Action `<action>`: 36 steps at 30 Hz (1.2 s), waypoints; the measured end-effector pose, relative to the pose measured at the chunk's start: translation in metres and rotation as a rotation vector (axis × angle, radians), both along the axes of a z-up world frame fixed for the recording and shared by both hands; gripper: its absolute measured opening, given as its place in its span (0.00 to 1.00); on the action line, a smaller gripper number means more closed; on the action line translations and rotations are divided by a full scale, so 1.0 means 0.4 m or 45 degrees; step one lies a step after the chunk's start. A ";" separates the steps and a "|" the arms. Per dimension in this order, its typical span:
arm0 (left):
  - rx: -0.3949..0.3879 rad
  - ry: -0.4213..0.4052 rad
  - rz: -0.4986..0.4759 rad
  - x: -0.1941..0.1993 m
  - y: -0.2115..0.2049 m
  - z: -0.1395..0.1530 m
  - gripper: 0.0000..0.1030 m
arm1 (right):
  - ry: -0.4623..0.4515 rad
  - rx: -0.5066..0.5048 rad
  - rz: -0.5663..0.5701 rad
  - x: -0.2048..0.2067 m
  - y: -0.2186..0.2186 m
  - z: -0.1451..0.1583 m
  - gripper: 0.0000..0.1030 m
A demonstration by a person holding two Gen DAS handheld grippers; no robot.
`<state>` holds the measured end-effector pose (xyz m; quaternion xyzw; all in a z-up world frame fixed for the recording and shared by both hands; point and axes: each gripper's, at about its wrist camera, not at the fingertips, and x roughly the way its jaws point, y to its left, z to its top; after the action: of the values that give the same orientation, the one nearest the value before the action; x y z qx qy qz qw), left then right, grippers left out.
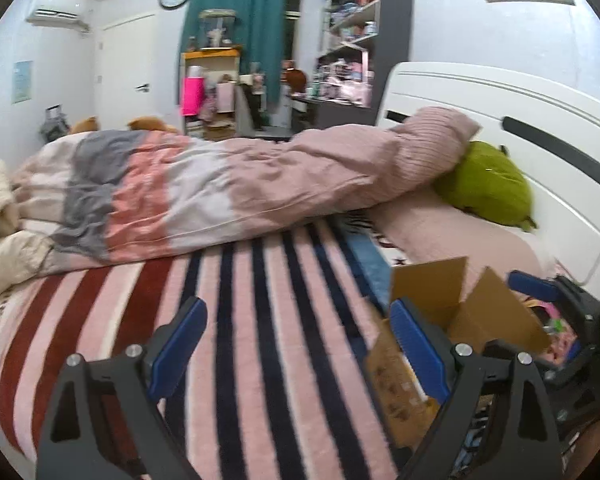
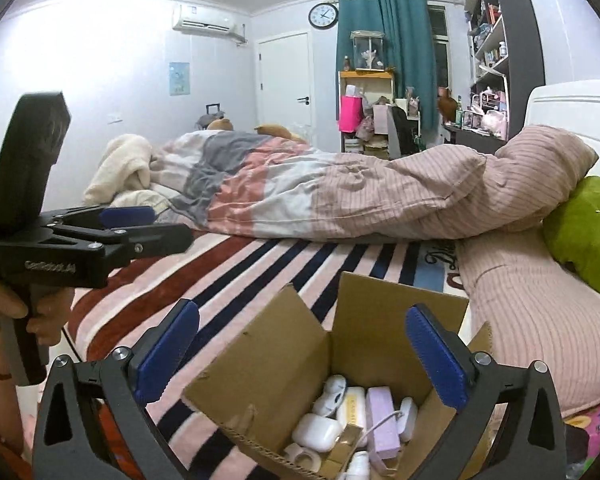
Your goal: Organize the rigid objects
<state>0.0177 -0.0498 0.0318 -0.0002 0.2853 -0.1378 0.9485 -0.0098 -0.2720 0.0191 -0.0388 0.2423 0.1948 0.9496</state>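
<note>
An open cardboard box (image 2: 284, 364) sits on the striped bed blanket (image 2: 260, 272). Inside it lie a white earbud case (image 2: 316, 432), a lilac power bank (image 2: 382, 420) and other small white items. My right gripper (image 2: 300, 356) is open and empty, held above the box opening. My left gripper (image 1: 296, 344) is open and empty over the blanket, left of the box (image 1: 460, 312). The left gripper also shows in the right wrist view (image 2: 140, 224), held sideways at the left. The right gripper shows at the right edge of the left wrist view (image 1: 556, 300).
A rolled pink and grey duvet (image 2: 340, 192) lies across the bed behind the box. A pink pillow (image 2: 532, 304) and a green cushion (image 2: 588, 232) sit right, against the white headboard (image 1: 500, 120). Shelves and a desk stand beyond.
</note>
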 end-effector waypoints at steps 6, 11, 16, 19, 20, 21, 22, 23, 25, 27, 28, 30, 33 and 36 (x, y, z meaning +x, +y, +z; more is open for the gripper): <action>-0.001 0.022 0.073 -0.006 0.039 -0.023 0.89 | 0.022 -0.025 -0.008 -0.003 0.010 -0.014 1.00; 0.003 0.013 0.085 -0.015 0.044 -0.021 0.89 | 0.024 -0.026 -0.008 -0.003 0.009 -0.017 1.00; 0.007 0.005 0.083 -0.020 0.041 -0.016 0.89 | 0.024 -0.029 -0.012 -0.003 0.009 -0.017 1.00; 0.012 0.003 0.086 -0.021 0.040 -0.014 0.89 | 0.024 -0.028 -0.010 -0.003 0.009 -0.017 1.00; 0.013 0.002 0.087 -0.023 0.039 -0.013 0.89 | 0.023 -0.029 -0.011 -0.004 0.009 -0.017 1.00; 0.011 0.002 0.085 -0.022 0.039 -0.013 0.89 | 0.023 -0.028 -0.012 -0.004 0.009 -0.017 1.00; 0.010 0.003 0.084 -0.023 0.039 -0.013 0.89 | 0.023 -0.028 -0.013 -0.004 0.010 -0.017 1.00; 0.012 0.003 0.084 -0.023 0.038 -0.013 0.89 | 0.024 -0.028 -0.013 -0.004 0.010 -0.017 1.00; 0.015 0.000 0.088 -0.024 0.038 -0.013 0.89 | 0.023 -0.028 -0.014 -0.004 0.009 -0.017 1.00; 0.013 0.003 0.087 -0.023 0.039 -0.013 0.89 | 0.025 -0.027 -0.012 -0.003 0.008 -0.017 1.00; 0.011 0.004 0.086 -0.023 0.038 -0.013 0.89 | 0.027 -0.025 -0.015 -0.004 0.008 -0.017 1.00; 0.012 0.003 0.087 -0.024 0.039 -0.012 0.89 | 0.032 -0.024 -0.015 -0.004 0.007 -0.020 1.00; 0.020 -0.004 0.096 -0.027 0.040 -0.011 0.89 | 0.034 -0.023 -0.017 -0.006 0.007 -0.021 1.00; 0.018 -0.005 0.099 -0.032 0.042 -0.009 0.89 | 0.033 -0.024 -0.018 -0.006 0.007 -0.021 1.00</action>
<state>0.0051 -0.0329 0.0283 -0.0045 0.2843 -0.0990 0.9536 -0.0120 -0.2692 0.0106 -0.0436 0.2566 0.1864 0.9474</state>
